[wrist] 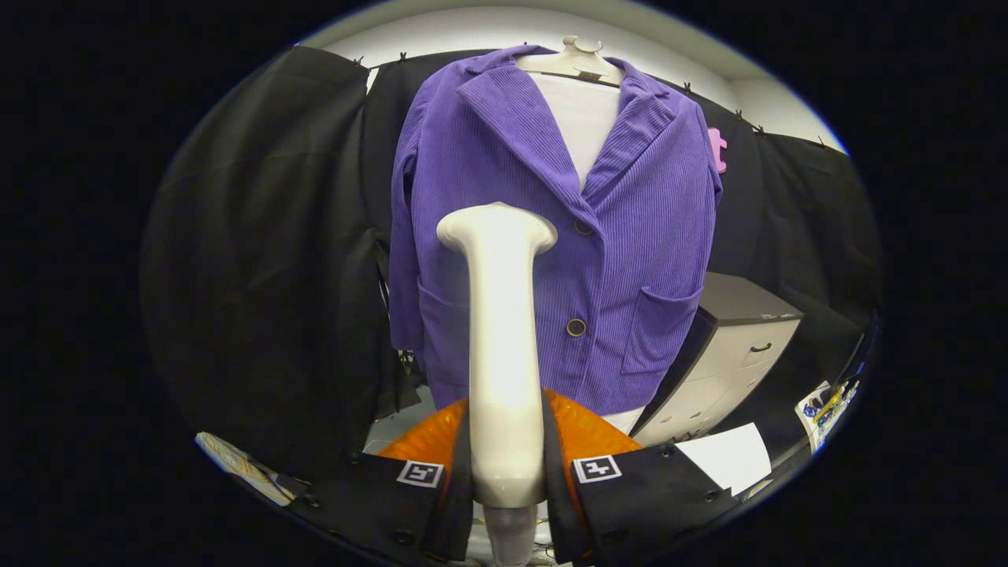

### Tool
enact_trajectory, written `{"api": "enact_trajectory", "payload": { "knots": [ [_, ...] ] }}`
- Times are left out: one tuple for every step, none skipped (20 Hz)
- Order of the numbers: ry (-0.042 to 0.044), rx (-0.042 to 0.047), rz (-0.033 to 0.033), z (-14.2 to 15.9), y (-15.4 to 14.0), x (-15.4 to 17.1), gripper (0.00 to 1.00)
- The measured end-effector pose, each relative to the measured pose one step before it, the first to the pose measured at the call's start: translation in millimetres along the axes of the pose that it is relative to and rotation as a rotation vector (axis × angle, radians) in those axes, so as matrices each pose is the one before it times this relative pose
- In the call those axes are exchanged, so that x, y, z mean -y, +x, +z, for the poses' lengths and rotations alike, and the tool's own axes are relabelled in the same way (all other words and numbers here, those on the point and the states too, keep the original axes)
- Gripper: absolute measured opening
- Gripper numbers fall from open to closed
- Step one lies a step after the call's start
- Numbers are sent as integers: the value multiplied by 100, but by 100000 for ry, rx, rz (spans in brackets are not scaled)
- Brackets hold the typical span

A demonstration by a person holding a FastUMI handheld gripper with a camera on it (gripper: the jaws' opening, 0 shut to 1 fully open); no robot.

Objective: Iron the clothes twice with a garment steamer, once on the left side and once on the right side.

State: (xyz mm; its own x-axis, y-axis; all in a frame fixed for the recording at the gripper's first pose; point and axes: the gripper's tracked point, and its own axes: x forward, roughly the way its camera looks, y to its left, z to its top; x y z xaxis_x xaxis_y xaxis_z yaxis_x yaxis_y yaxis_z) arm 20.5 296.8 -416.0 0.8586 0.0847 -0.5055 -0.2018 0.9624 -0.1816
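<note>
Fingers: the gripper (508, 472) was clamped on the steamer's handle, one finger pressing on each side low down, so the hold looked firm from where I stood.
Steamer: the white steamer (502, 331) stood upright between the fingers, its head level with the jacket's middle, left of the button line.
Jacket: the purple corduroy jacket (630, 236) hung on a form beyond the steamer, buttoned, with a pocket low on each front.
Gap: I could not tell whether the steamer's head touched the cloth or hung just short of it.
Risk of slipping: the handle was smooth and gripped near its bottom; a hard push against the cloth could, I judged, tip the steamer in the fingers.
Risk of snagging: the head sat near the upper button (583, 227) and the lapel edge, so a stroke drifting right might catch there.
Risk of swinging: the form could turn under pressure, leaving one side half done.
Surroundings: a drawer cabinet (732, 354) stood to the right, behind the jacket, and seemed clear of a stroke.
</note>
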Motion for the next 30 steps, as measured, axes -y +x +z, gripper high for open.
{"api": "enact_trajectory", "payload": {
  "knots": [
    [-188,-582,-142,-294,141,-117,46],
    [-145,-997,71,-485,149,-28,46],
    [28,-804,106,-589,151,-37,46],
    [-185,-764,49,-514,225,13,46],
    [-313,-946,-119,-496,248,-3,46],
    [-221,-953,-123,-480,16,57,46],
    [-125,-1014,-56,-331,151,-51,46],
    [-101,-824,48,-392,51,-177,46],
    [-186,-691,-36,-329,68,22,46],
    [-272,-850,-86,-448,138,33,46],
    [-218,-1007,3,-579,228,-34,46],
    [36,-992,107,-384,125,-36,46],
    [67,-972,121,-494,225,-81,46],
    [112,-993,113,-382,171,-26,46],
    [116,-955,135,-553,112,-210,46],
    [125,-939,66,-437,135,-68,46],
    [72,-1008,133,-492,155,-40,46],
    [263,-1002,85,-587,238,59,46],
    [282,-1050,111,-406,81,-87,46],
    [303,-1046,32,-448,36,-189,46],
    [-38,-892,-104,-580,218,9,46],
    [-137,-742,-154,-401,314,69,46],
    [86,-990,11,-588,213,-75,46],
    [221,-1080,194,-498,173,-61,46],
    [166,-1151,168,-458,138,-75,46],
    [3,-1219,113,-567,262,20,46],
    [-21,-1078,18,-454,316,-70,46],
    [-40,-1072,-22,-563,301,61,46],
    [168,-983,-61,-449,206,74,46],
    [-45,-1545,208,-587,216,0,47]
  ]
}}
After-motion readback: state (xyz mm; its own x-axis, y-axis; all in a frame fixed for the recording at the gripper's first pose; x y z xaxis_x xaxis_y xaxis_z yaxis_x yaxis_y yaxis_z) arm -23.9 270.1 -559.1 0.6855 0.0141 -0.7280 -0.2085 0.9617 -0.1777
